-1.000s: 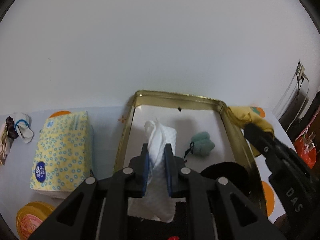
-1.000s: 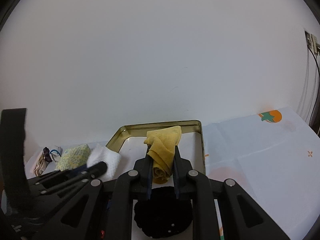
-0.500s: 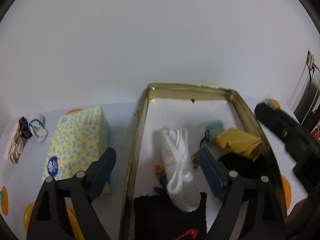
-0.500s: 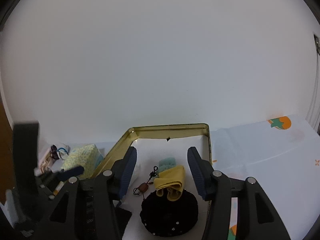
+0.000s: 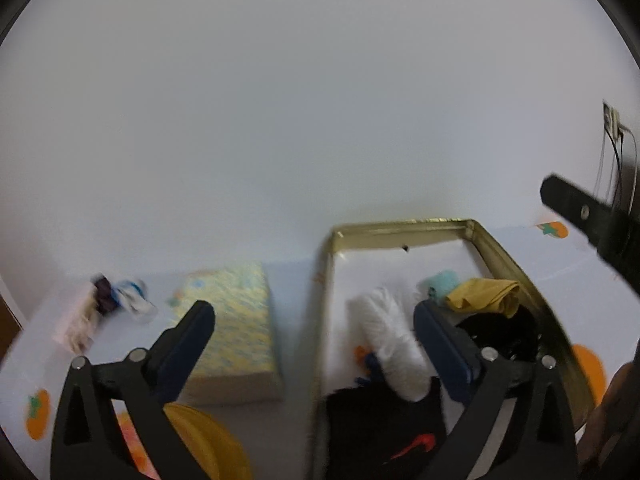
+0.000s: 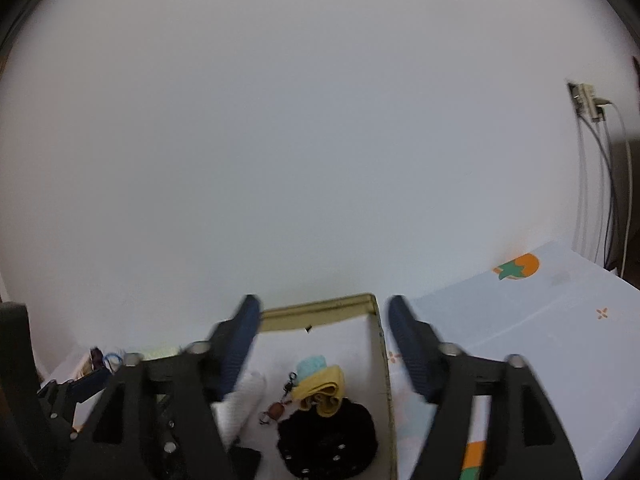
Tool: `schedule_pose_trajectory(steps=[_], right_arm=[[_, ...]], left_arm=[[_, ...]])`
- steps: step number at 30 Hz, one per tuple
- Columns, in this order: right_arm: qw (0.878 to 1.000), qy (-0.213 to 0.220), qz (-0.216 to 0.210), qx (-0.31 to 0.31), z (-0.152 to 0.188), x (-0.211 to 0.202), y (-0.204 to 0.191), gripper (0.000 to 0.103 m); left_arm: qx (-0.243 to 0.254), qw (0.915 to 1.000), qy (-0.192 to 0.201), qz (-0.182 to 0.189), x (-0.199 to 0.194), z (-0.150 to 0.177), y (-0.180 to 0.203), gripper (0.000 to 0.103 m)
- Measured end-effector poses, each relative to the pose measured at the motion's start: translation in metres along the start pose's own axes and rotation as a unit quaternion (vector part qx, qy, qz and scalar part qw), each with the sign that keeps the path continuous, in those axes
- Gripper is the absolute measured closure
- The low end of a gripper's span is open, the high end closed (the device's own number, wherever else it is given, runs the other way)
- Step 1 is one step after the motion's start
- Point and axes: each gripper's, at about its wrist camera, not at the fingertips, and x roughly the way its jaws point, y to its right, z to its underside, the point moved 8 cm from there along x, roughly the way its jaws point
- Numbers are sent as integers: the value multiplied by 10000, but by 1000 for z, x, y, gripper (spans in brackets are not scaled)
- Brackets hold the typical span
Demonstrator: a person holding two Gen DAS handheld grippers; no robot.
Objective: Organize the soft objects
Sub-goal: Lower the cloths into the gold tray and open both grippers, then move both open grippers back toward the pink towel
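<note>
Tissue pack (image 5: pixel 232 332) lies outside the tray (image 5: pixel 404 228), on the tabletop just left, long axis near-to-far; left gripper (image 5: pixel 314 334), jaws apart, seems nearer. Right gripper (image 6: pixel 320 344) gapes empty.

The left gripper (image 5: pixel 314 334) has its two blue fingers spread wide apart, with nothing between them. One finger (image 5: pixel 188 340) points up toward 1 o'clock in the left wrist view, and the other finger (image 5: pixel 438 344) leans toward 11 o'clock. Black arms run down from both fingers to the bottom of that view. The right gripper (image 6: pixel 320 344) is wide apart too and holds nothing. Its left finger (image 6: pixel 238 348) tilts toward 1 o'clock and its right finger (image 6: pixel 412 348) tilts toward 11 o'clock in the right wrist view. Part of the right gripper shows as a black bar at 3 o'clock in the left wrist view. Part of the left gripper shows at 8 o'clock in the right wrist view.
</note>
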Motion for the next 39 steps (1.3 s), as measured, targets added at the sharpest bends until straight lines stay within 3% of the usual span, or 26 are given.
schedule_pose_trajectory(steps=[5, 8, 13, 18, 25, 29, 39], right_arm=[[9993, 325, -120, -111, 6, -19, -25, 19], [9989, 307, -200, -285, 14, -21, -41, 19], [9981, 243, -355, -432, 21, -23, -57, 19], [9981, 287, -460, -303, 25, -31, -66, 19], [9984, 344, -438, 104, 38, -52, -94, 19], [9989, 242, -375, 126, 48, -55, -108, 19], [9993, 176, -312, 138, 57, -55, -130, 19]], left_arm=[[549, 9958, 626, -387, -24, 7, -13, 2], [681, 9945, 688, -400, -29, 13, -27, 2], [439, 9963, 721, -174, -42, 23, -63, 2], [440, 9936, 915, -494, -56, 31, -103, 2], [-321, 9965, 570, -521, -37, 35, -143, 1], [-397, 9959, 541, -615, -35, 37, -148, 1], [-569, 9971, 425, -271, -17, 34, -133, 1]])
